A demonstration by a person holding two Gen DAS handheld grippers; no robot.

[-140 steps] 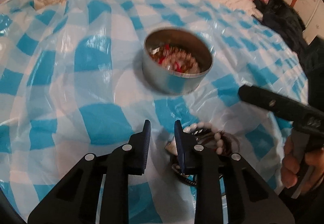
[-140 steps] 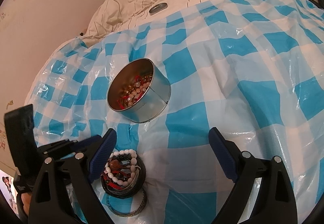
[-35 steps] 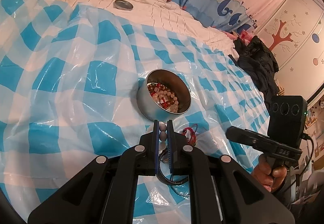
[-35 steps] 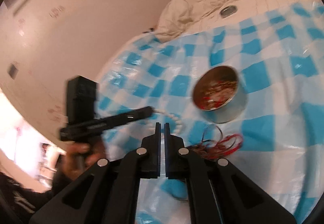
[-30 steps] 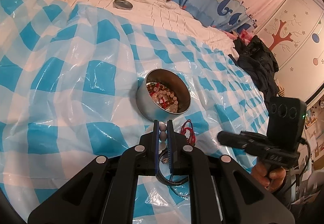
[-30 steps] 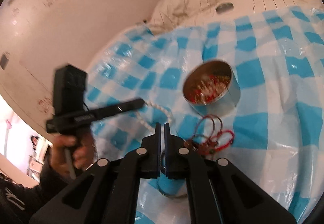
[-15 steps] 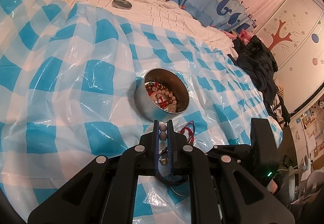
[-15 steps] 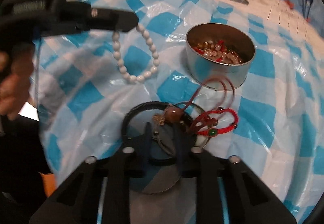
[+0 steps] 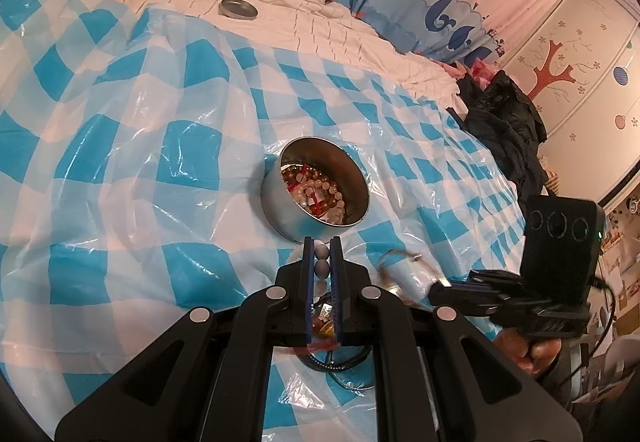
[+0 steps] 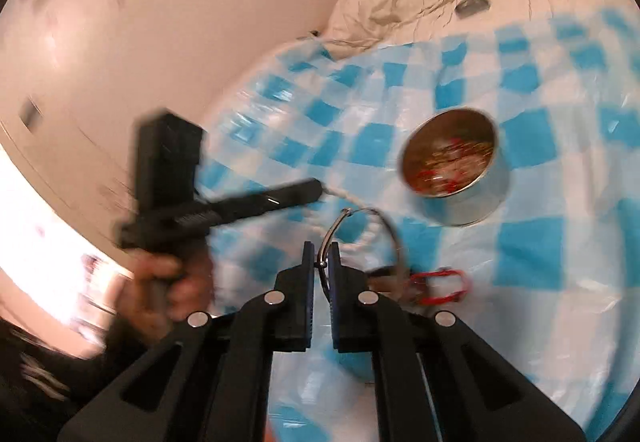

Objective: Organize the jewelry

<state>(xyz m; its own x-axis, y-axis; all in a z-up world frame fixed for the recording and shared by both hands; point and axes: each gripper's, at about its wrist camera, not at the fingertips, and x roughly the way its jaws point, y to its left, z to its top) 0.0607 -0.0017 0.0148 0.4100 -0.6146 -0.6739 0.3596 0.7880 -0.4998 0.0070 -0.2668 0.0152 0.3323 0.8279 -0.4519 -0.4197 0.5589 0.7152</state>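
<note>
My left gripper [image 9: 321, 262] is shut on a white bead bracelet [image 9: 321, 253], held just in front of the round metal tin [image 9: 280, 216], which holds several bead bracelets. In the right wrist view the left gripper [image 10: 318, 188] is at the left, with the white beads [image 10: 348, 199] trailing from its tip. My right gripper [image 10: 322, 256] has its jaws closing on a thin silver bangle [image 10: 386, 226], pinched between the pads and raised above the cloth. A red cord bracelet [image 10: 440, 282] and darker pieces lie below it. From the left wrist view the right gripper [image 9: 438, 288] is blurred.
A blue-and-white checked plastic sheet [image 9: 160, 146] covers the bed. The tin's lid [image 9: 239, 8] lies far back on the cream quilt. Black clothing [image 9: 504, 114] is piled at the right edge. A hand [image 10: 176, 278] grips the left tool. A pale wall rises to the left.
The right gripper dipped onto the jewelry pile, then came up with the silver bangle between its fingers. The left gripper has stayed still with the white beads.
</note>
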